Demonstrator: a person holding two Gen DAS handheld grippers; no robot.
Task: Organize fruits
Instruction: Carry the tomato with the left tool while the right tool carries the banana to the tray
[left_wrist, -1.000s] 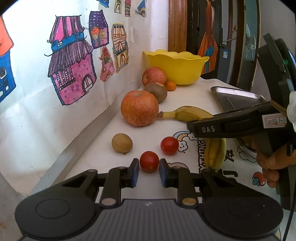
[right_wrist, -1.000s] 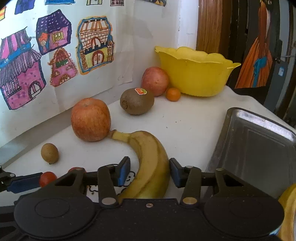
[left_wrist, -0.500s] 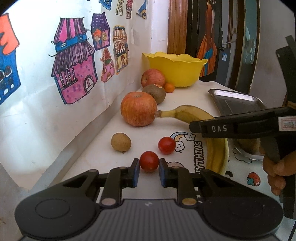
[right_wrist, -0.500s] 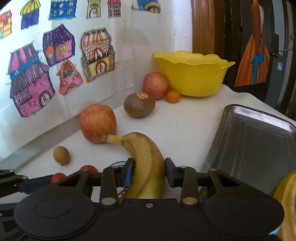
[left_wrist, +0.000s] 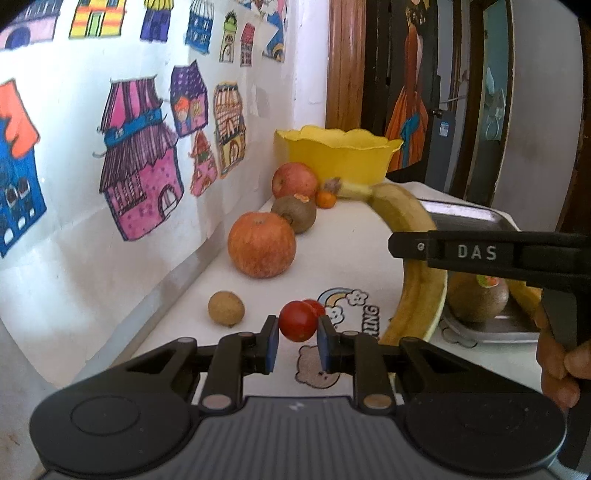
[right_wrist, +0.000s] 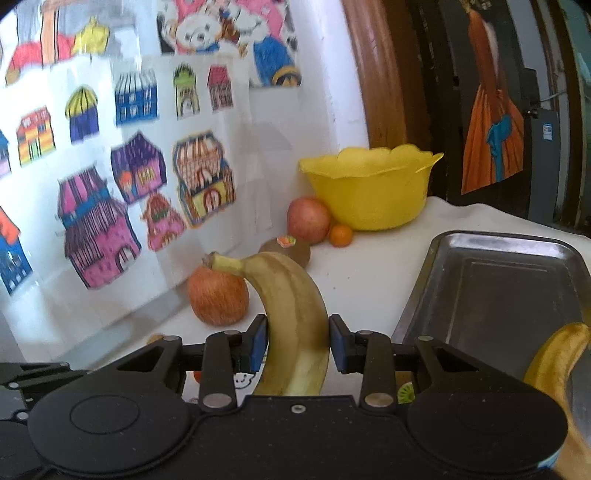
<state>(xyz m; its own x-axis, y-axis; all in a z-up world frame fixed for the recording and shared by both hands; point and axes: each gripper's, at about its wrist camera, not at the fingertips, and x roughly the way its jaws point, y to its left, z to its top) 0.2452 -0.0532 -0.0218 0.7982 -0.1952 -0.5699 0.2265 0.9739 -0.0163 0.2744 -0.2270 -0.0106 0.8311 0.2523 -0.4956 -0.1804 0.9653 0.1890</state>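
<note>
Both fruits have left the table since the earlier views: the cherry tomato (left_wrist: 298, 320) now hangs clear of the cloth and the banana (right_wrist: 295, 325) has risen with its stem tipped toward 11 o'clock. Nearest in the left wrist view, the left gripper (left_wrist: 294, 345) is clamped on the cherry tomato across its widest part. The fruit is light, round, smooth and thin-skinned; a squeeze much beyond the present one would likely split it, so a grip on the widest part with light pressure suits it. A second cherry tomato (left_wrist: 317, 305) lies just behind it at 1 o'clock, and a small brown fruit (left_wrist: 226, 308) rests at 10 o'clock.

In the right wrist view, the right gripper (right_wrist: 297, 343) is closed on the banana around its lower middle, pads on both flanks. The banana is heavier, soft and easily bruised, and held off-centre it would probably swing; a hold near the middle of its length seems best.

Farther off stand an apple (right_wrist: 218, 301), a kiwi (right_wrist: 286, 249), a second apple (right_wrist: 308, 220) and a small orange (right_wrist: 340, 235). At 2 o'clock lies the metal tray (right_wrist: 491, 280), already holding another banana (right_wrist: 554, 360); farthest back stands the yellow bowl (right_wrist: 369, 188).
</note>
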